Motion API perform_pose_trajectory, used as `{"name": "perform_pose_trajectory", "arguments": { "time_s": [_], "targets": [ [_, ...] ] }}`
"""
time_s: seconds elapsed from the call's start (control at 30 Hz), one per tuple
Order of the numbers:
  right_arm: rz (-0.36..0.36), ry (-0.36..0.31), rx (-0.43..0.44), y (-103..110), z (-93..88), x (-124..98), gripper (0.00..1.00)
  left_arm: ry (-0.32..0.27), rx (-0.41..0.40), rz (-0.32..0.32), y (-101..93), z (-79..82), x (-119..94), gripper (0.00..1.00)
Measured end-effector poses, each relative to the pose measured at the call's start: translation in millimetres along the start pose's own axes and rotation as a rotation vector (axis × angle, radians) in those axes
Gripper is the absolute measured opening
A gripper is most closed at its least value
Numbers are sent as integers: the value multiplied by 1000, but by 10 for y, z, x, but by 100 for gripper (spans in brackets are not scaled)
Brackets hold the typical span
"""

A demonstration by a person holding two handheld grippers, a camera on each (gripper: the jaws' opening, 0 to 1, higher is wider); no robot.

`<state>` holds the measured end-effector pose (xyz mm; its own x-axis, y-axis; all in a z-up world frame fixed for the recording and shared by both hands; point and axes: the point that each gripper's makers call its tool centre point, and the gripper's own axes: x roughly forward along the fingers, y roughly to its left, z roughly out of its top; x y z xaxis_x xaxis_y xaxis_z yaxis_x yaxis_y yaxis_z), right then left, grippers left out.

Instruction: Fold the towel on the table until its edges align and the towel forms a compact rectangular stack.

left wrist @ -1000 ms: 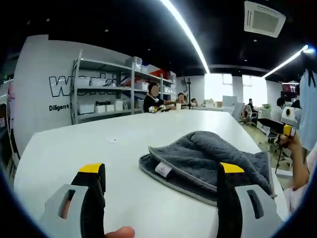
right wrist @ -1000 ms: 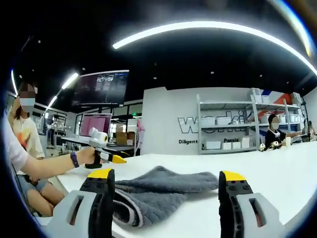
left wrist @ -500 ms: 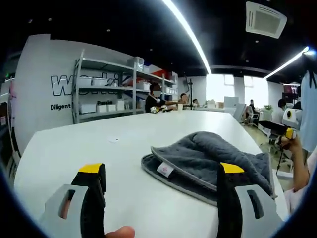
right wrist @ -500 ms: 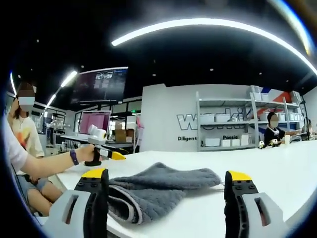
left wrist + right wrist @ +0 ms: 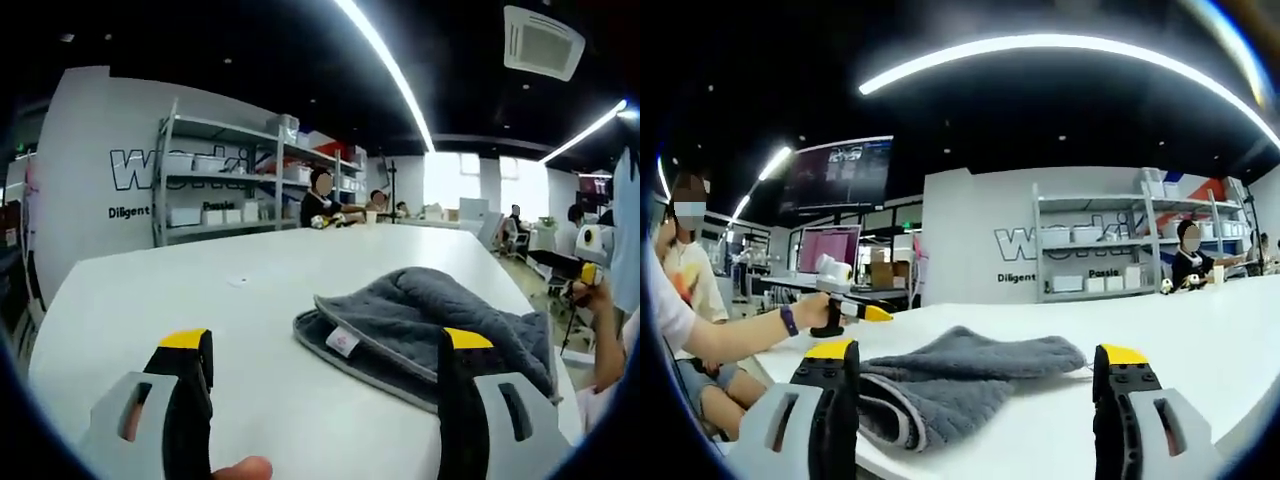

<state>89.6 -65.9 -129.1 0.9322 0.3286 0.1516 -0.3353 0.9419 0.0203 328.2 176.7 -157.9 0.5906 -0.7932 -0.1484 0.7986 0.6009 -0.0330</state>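
A: Checking progress: the grey towel (image 5: 430,320) lies on the white table (image 5: 170,300), doubled over on itself, upper layer bulging, pale trim and a small label (image 5: 342,342) showing at the near fold.

B: Same from the right gripper view. Towel (image 5: 960,372) sits near the table (image 5: 1200,330) edge, layers rolled and lumpy at the near end, not flat. I'd call it at least one fold made, but loose.

A: Agreed. Edges don't line up; the lower layer pokes out beyond the upper one along the trim. Not a compact rectangle yet, in my judgement.

B: Grippers?

A: Left gripper (image 5: 325,345): jaws spread wide, nothing between them, held short of the towel. Its right jaw overlaps the cloth in the picture, but I can't tell that it touches.

B: Right gripper (image 5: 978,352): jaws also wide apart, empty, the towel seen between them but further off. The other gripper (image 5: 845,310) shows beyond the cloth in the person's hand (image 5: 810,315).

A: What's left, I reckon: flatten the hump, square the edges, probably another fold. Shelving (image 5: 215,180) and seated people far behind, no bearing.
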Motion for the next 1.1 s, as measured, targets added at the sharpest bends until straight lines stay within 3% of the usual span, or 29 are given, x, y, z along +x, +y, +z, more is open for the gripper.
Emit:
{"name": "perform_pose_trajectory", "arguments": {
  "time_s": [0.23, 1.1],
  "targets": [
    [2, -29, 19, -4, 69, -28, 99, 2, -3, 4, -10, -17, -9, 91],
    [-2, -8, 23, -30, 13, -29, 99, 12, -3, 20, 18, -52, -12, 91]
  ]
}}
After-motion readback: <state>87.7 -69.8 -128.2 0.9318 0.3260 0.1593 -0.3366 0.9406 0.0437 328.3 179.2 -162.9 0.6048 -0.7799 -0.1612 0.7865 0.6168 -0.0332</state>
